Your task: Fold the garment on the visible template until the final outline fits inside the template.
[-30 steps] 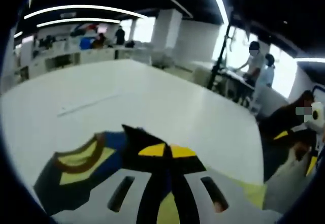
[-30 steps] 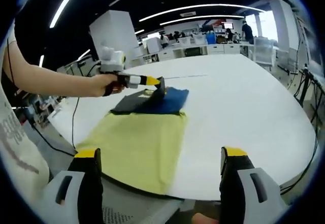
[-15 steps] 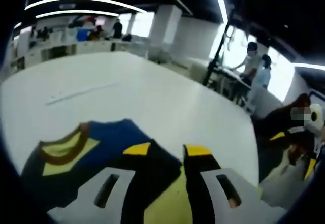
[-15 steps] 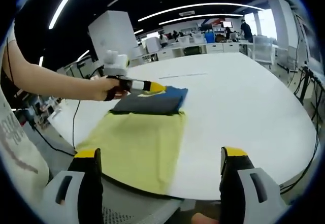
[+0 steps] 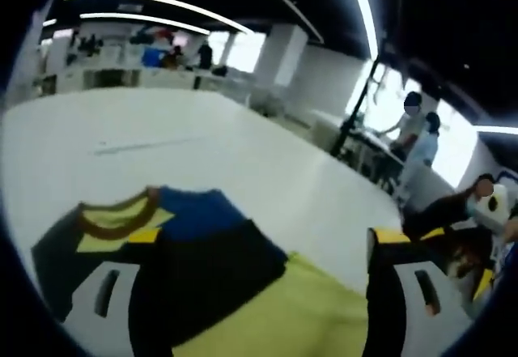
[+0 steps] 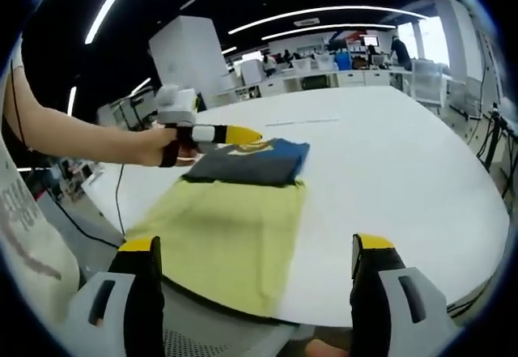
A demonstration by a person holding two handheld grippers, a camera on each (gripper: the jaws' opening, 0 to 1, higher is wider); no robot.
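Observation:
A dark blue and black garment (image 6: 251,161) lies folded flat on the far end of the yellow template (image 6: 227,227) on a white table (image 6: 388,179). In the left gripper view its brown collar and yellow patch (image 5: 121,221) sit just beyond my left gripper (image 5: 267,240), which stands wide open with nothing between its fingers, hovering over the garment (image 5: 202,252) and the template (image 5: 299,308). In the right gripper view a hand holds the left gripper (image 6: 243,137) at the garment's left edge. My right gripper (image 6: 255,248) is open, well back from the table's near edge, holding nothing.
The round white table stretches far behind the garment. The person's arm (image 6: 89,134) reaches in from the left, with a cable (image 6: 117,195) hanging below it. Two people (image 5: 417,130) stand by desks beyond the table's far side.
My left gripper has opened from shut on the garment's folded edge and let it go; the fold now lies flat. The right gripper has stayed put.

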